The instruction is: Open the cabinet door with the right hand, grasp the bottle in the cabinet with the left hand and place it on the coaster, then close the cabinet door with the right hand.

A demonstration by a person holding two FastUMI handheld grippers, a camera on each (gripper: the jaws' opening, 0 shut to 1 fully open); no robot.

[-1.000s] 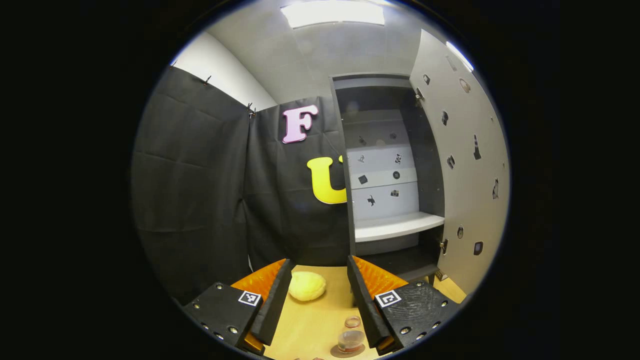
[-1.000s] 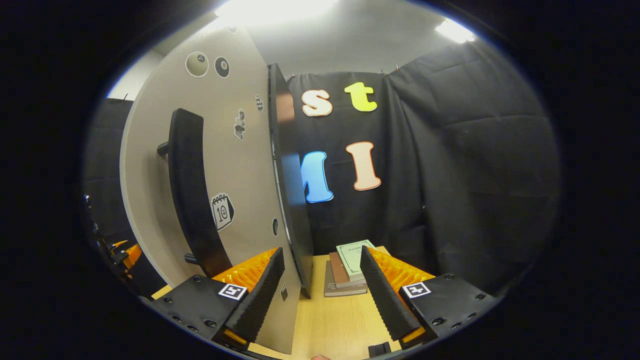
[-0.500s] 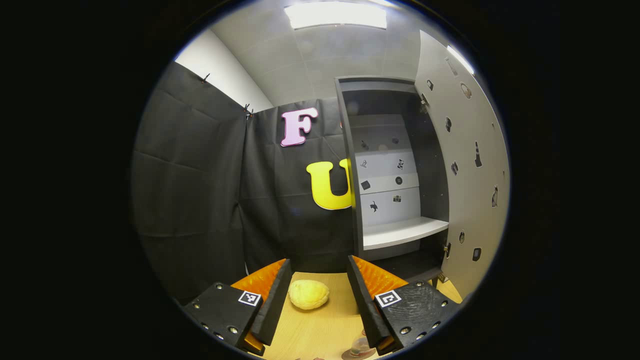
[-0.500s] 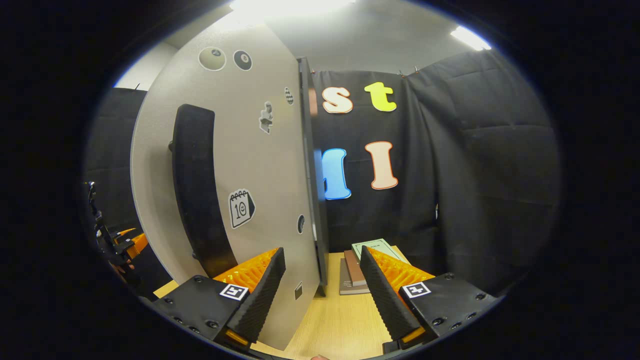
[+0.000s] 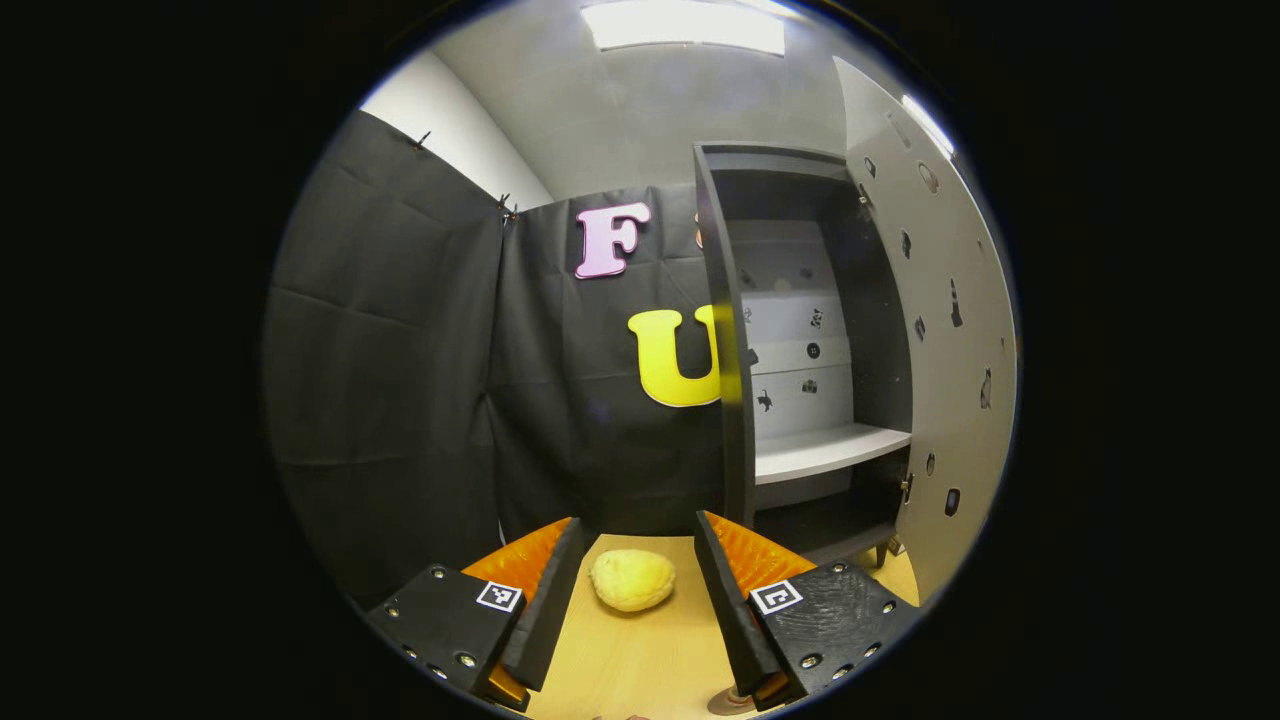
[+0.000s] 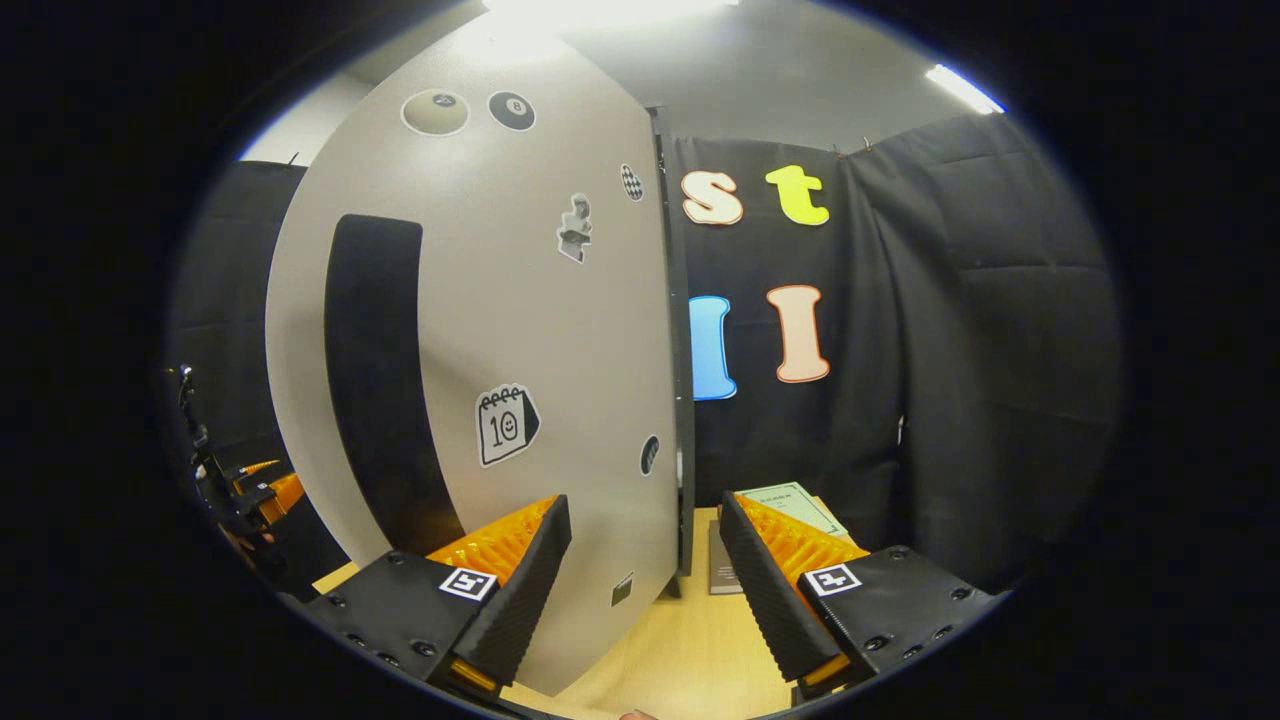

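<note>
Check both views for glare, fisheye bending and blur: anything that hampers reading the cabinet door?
Left gripper view: a ceiling light blows out at the top; the cabinet door bows along the right edge; the shelf is sharp. Right gripper view: glare washes the cabinet door's top, which bulges strongly; the handle and stickers are crisp, without visible motion blur.

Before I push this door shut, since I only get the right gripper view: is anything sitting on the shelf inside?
Observer: In the left gripper view the cabinet door stands wide open, and the white shelf inside looks bare.
Operator: Is the left gripper in the door's way?
Observer: It seems not. The left gripper is open over the table, short of that shelf, with a yellow lump lying untouched between its fingers.
</note>
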